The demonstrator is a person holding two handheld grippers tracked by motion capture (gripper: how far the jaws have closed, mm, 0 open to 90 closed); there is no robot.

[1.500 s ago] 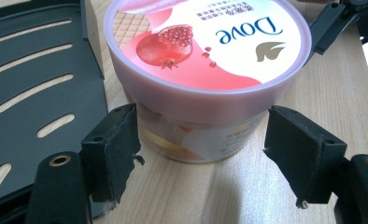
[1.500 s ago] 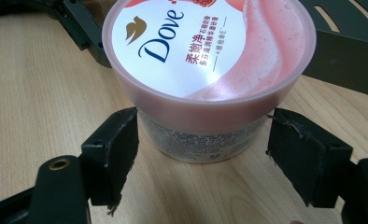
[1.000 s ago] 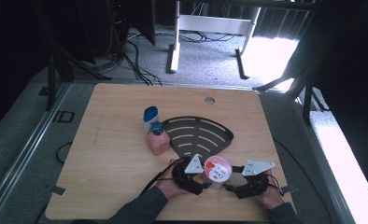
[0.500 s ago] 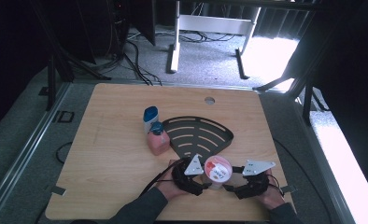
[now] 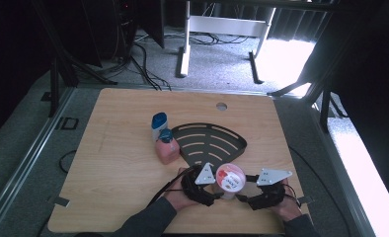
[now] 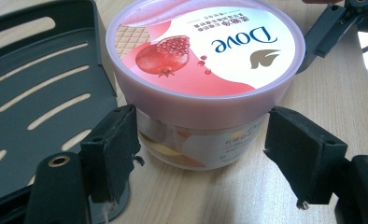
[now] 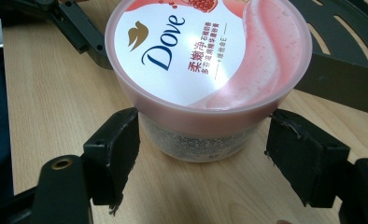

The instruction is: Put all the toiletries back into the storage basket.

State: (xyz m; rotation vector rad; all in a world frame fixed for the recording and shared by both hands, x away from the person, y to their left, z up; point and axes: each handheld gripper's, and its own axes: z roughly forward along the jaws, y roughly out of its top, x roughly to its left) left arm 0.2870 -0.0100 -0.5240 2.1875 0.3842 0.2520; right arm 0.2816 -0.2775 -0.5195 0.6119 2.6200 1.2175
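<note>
Pink-lidded Dove tub (image 5: 230,177) stands on the table (image 5: 113,158) at the black rack's (image 5: 210,140) near edge, both grippers, left (image 6: 201,154) and right (image 7: 203,154), open around it; closing squarely below the lid should hold best.

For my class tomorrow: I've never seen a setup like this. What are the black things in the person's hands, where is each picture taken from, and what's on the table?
There is no robot here. A person holds a hand-held grasping tool in each hand: the left tool and the right tool. One picture looks down from above the wooden table; the other two come from cameras riding on each tool, looking along its black jaws. On the table stand a Dove tub with a pink lid, a black slotted corner shelf, a pink bottle and a blue-capped bottle. Both tools face the tub from opposite sides, jaws open on either side of its body below the lid. The tub stands on the table, not gripped.
</note>
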